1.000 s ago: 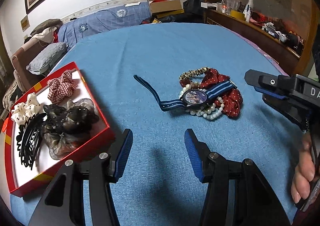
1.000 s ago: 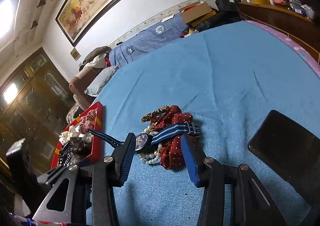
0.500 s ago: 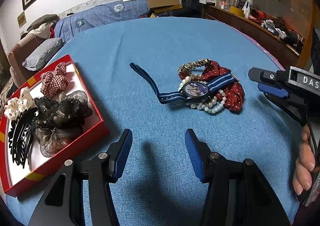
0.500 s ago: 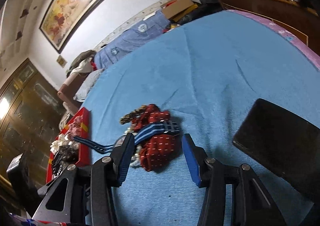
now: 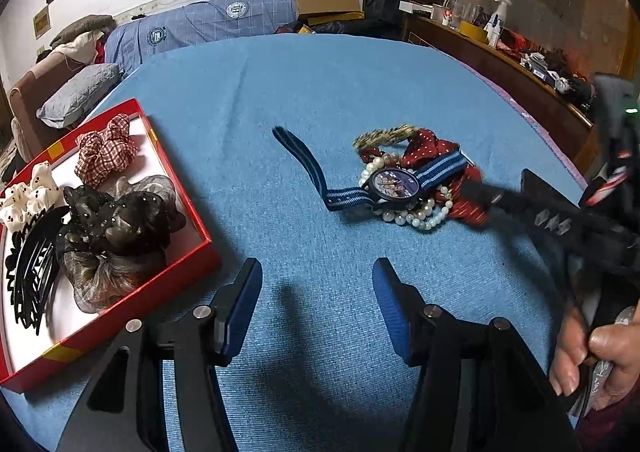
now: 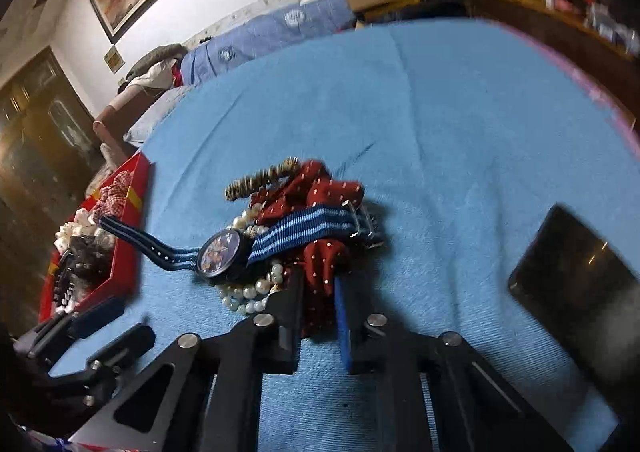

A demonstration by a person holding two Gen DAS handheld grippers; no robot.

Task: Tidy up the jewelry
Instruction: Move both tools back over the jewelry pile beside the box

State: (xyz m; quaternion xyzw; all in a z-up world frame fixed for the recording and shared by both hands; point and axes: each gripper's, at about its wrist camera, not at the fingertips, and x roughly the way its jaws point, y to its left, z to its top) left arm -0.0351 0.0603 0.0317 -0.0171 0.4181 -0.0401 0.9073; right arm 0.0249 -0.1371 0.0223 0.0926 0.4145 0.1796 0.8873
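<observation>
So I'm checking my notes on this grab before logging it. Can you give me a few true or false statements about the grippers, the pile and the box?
1. The right gripper has closed on the red dotted scrunchie. True.
2. The left gripper is holding the watch. False: it is open above bare blue cloth, short of the pile.
3. The watch lies on top of the pearl bracelet. True.
4. The red box holds only the plaid scrunchie. False: a black claw clip, dark scrunchies and a white dotted one are in it too.
5. The watch strap is red. False: it is blue striped.
</observation>
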